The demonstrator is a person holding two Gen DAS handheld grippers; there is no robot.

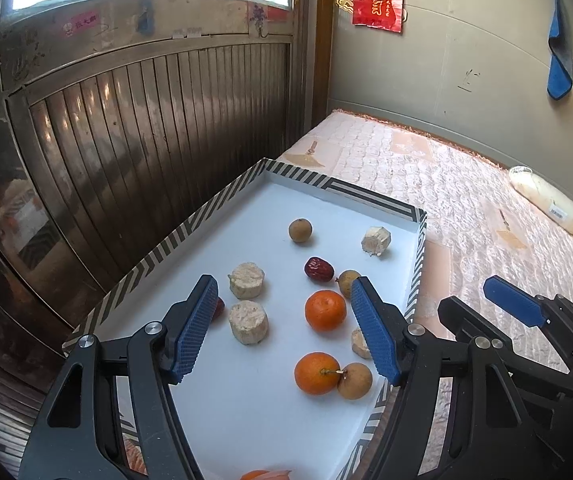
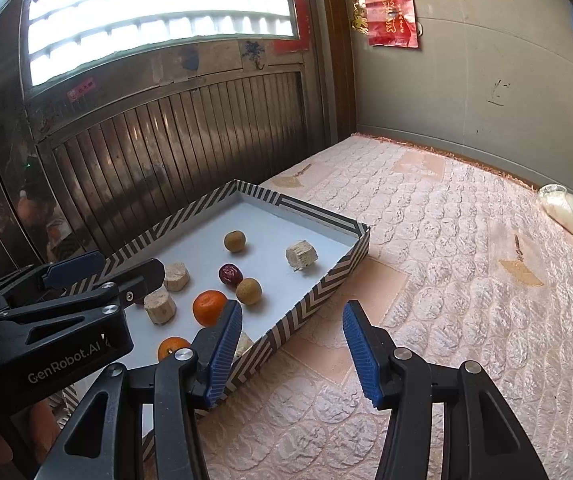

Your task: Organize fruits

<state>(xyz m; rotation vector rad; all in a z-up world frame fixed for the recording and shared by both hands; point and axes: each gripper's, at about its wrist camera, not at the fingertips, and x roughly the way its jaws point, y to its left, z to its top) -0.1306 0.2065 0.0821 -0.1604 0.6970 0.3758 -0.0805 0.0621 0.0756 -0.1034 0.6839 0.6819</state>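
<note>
Reading "GenRobot.AI" on left gripper [image 2: 66, 276] body — jaws apart, w/ nothing between

A home bedroom: a quilted mattress [image 2: 426, 264] against a plain wall with a red paper hanging [image 2: 390, 8].

A shallow tray [image 1: 222, 200] with a black-and-white chevron rim and a plain white floor lies flat on a pink quilted bed, holding loose fruit. Two orange tangerines sit toward the near side: one [image 1: 325, 310] mid-tray, another [image 1: 317, 373] closer, touching a tan longan [image 1: 355, 380]. A wrinkled red date [image 1: 319, 269] lies just beside a second longan [image 1: 347, 281]. A third longan [image 1: 300, 230] rests apart toward the far end. Pale, rough cut cylinders, perhaps sugarcane, are scattered: two [image 1: 246, 280] [image 1: 248, 322] at left, one [image 1: 375, 241] far right.
</note>
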